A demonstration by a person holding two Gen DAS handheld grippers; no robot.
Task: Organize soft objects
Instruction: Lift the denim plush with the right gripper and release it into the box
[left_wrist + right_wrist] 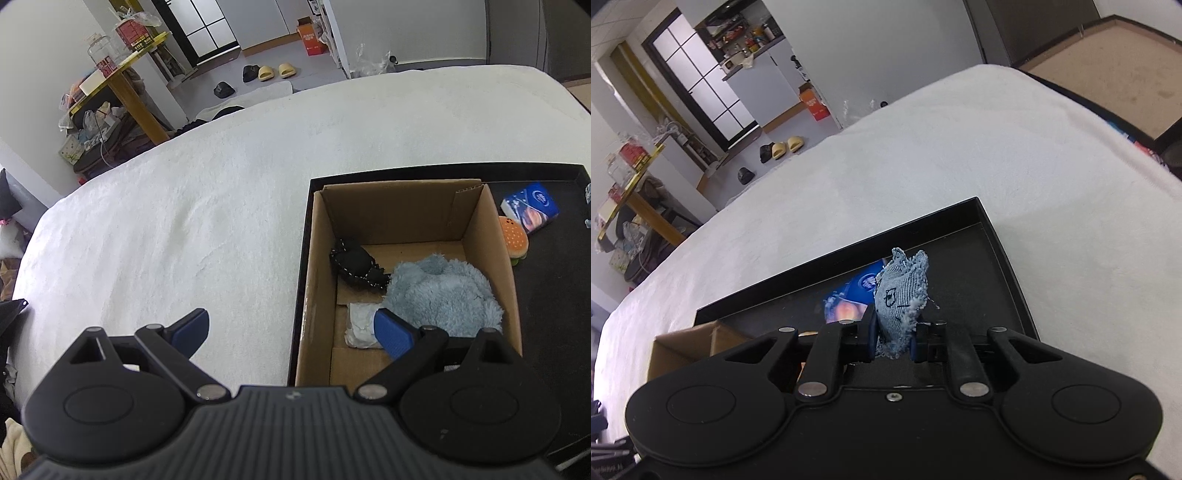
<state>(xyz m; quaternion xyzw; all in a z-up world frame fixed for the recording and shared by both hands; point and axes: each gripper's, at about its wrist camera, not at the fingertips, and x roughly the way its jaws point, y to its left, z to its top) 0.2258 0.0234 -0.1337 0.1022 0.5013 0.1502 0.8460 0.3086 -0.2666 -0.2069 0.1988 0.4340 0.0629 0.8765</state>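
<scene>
My right gripper (893, 338) is shut on a small frayed denim toy (901, 291), lifted a little above the black tray (1004, 251). A blue tissue pack (849, 295) lies on the tray behind it. In the left wrist view an open cardboard box (491, 236) stands in the tray (554, 280) and holds a fluffy blue plush (443, 291), a black stitched toy (354, 264) and a white crumpled piece (360, 323). My left gripper (291, 328) is open and empty, straddling the box's left wall. A burger plush (513, 240) and the tissue pack (532, 206) lie right of the box.
The tray rests on a white fleece-covered bed (184, 221). Beyond the bed are slippers (273, 71) on the floor, a yellow shelf (122, 74) with clutter, and an orange box (312, 37). The cardboard box corner (687, 343) shows left of my right gripper.
</scene>
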